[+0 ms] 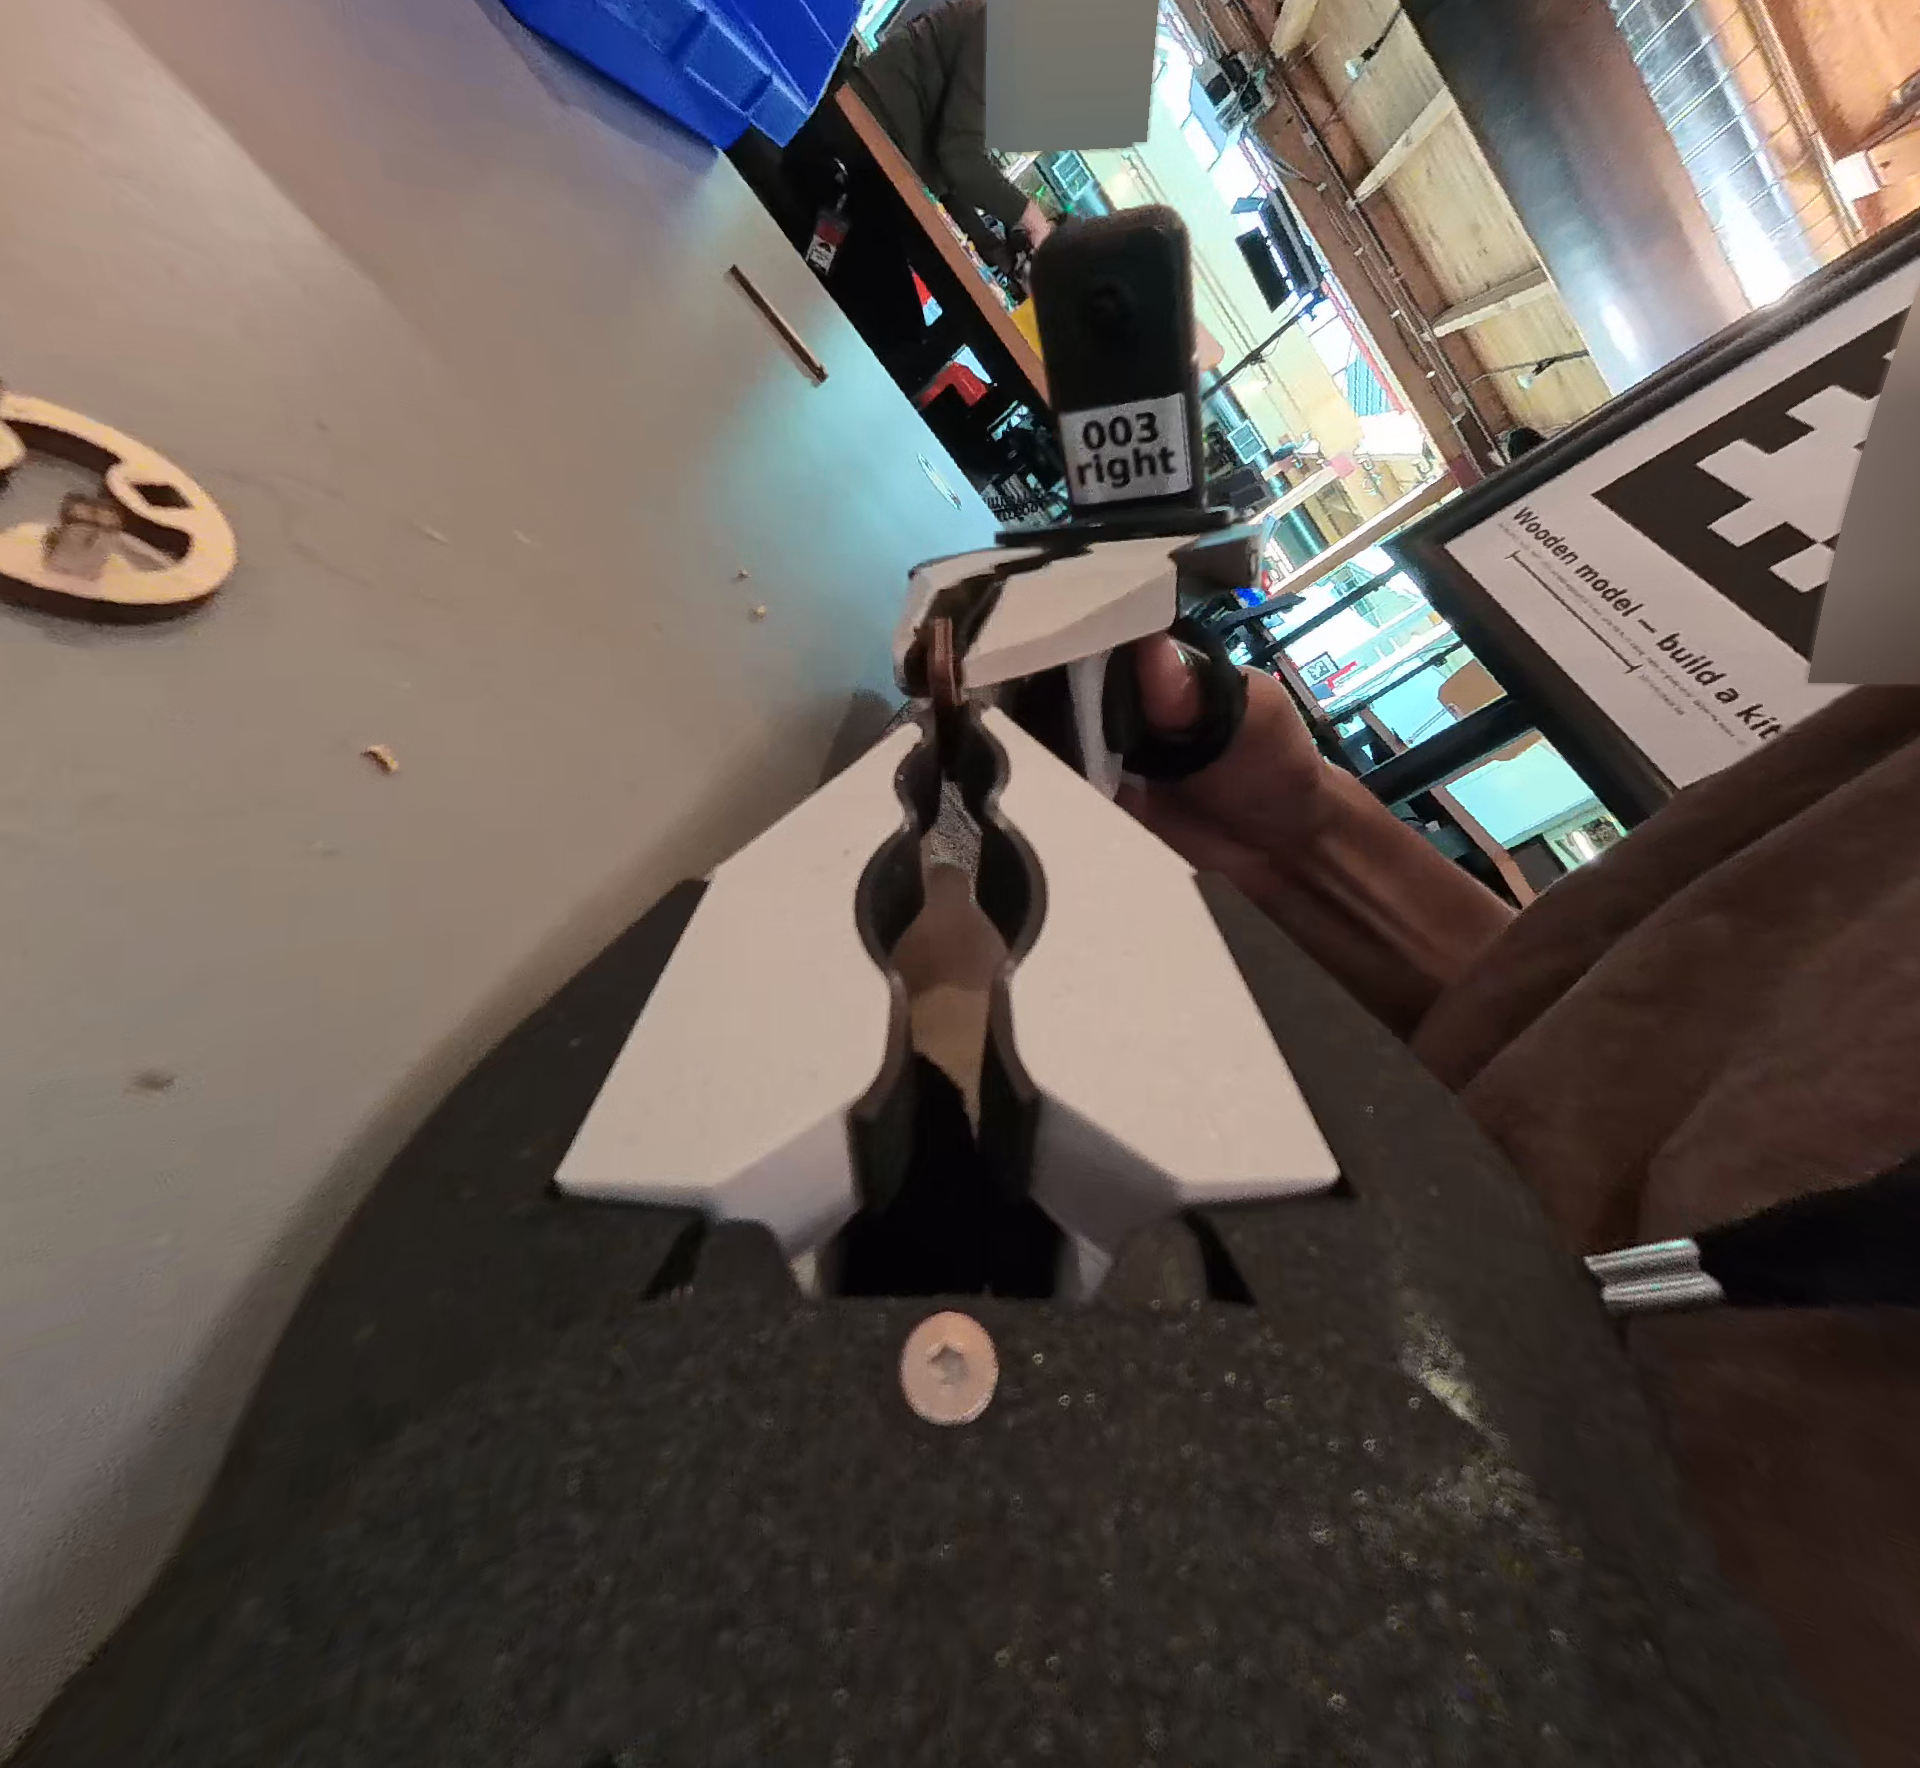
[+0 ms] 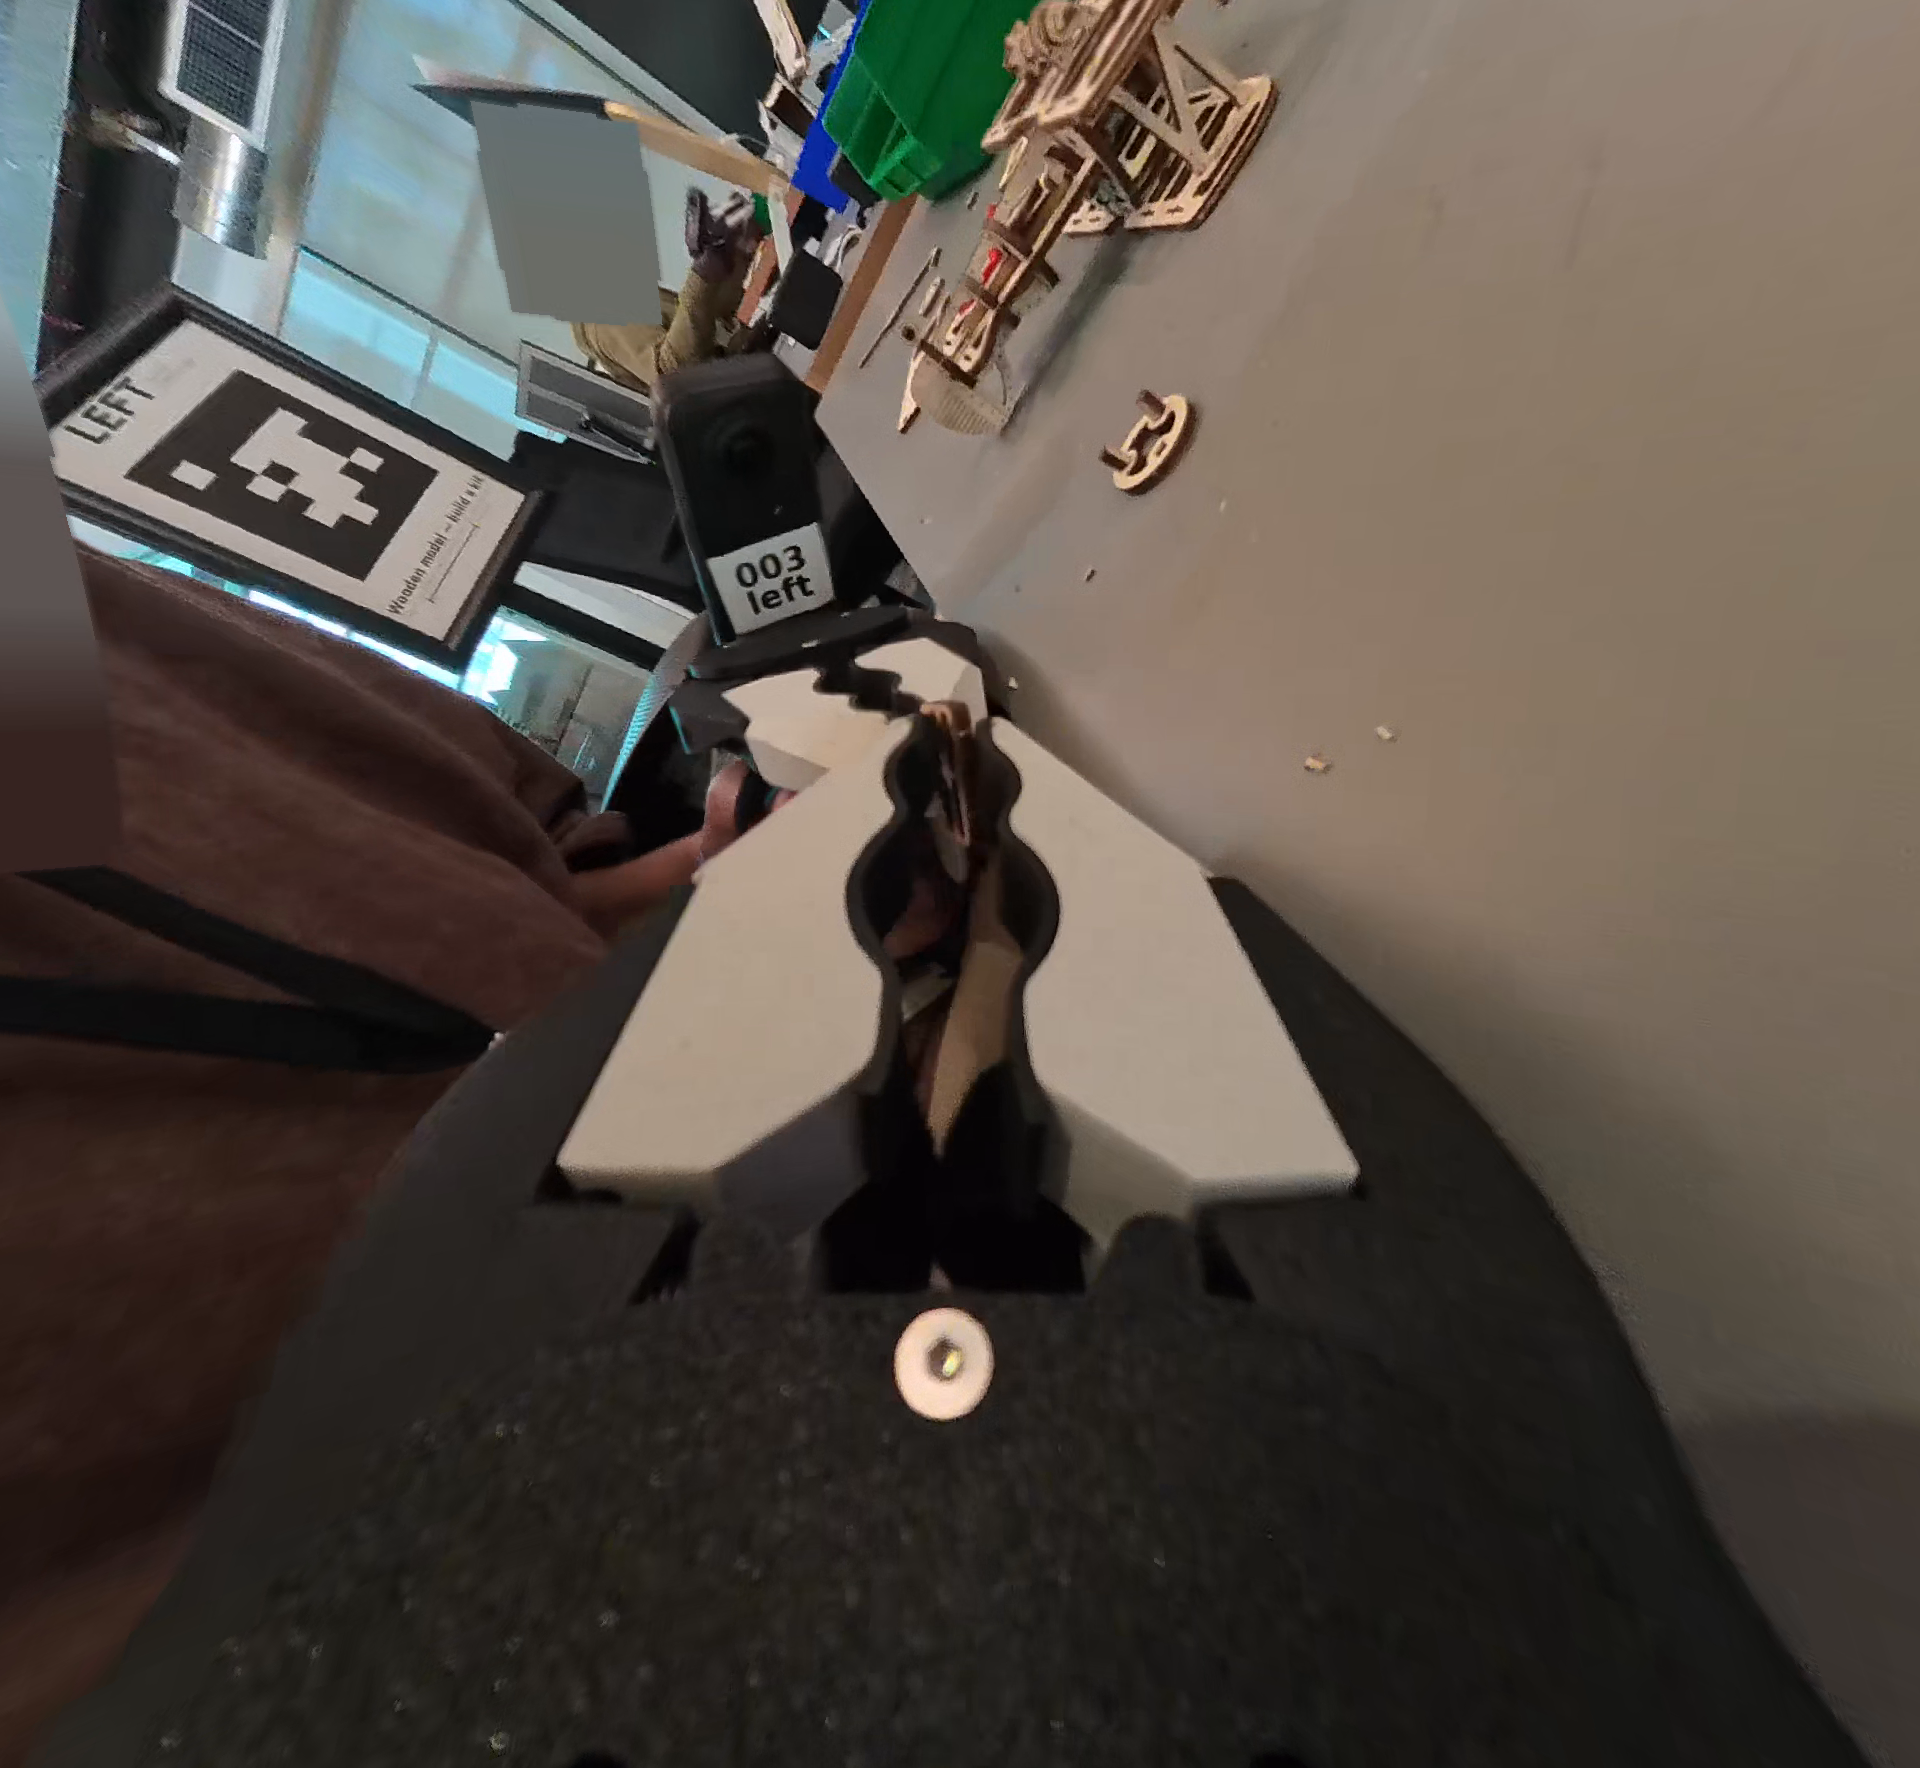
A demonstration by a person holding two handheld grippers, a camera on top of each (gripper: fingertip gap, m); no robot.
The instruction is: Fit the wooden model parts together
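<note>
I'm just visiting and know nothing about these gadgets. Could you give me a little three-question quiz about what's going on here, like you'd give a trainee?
1. True or false: the left gripper and the right gripper meet tip to tip, each closed on a thin wooden piece.
2. Which lies flat on the grey table, apart from both grippers: A) a round wooden disc with cut-outs, B) a metal spoon, C) a glass jar?
3. What colour is the bin behind the half-built wooden model in the right wrist view?

Key: 1 true; 2 A; 3 green.
</note>
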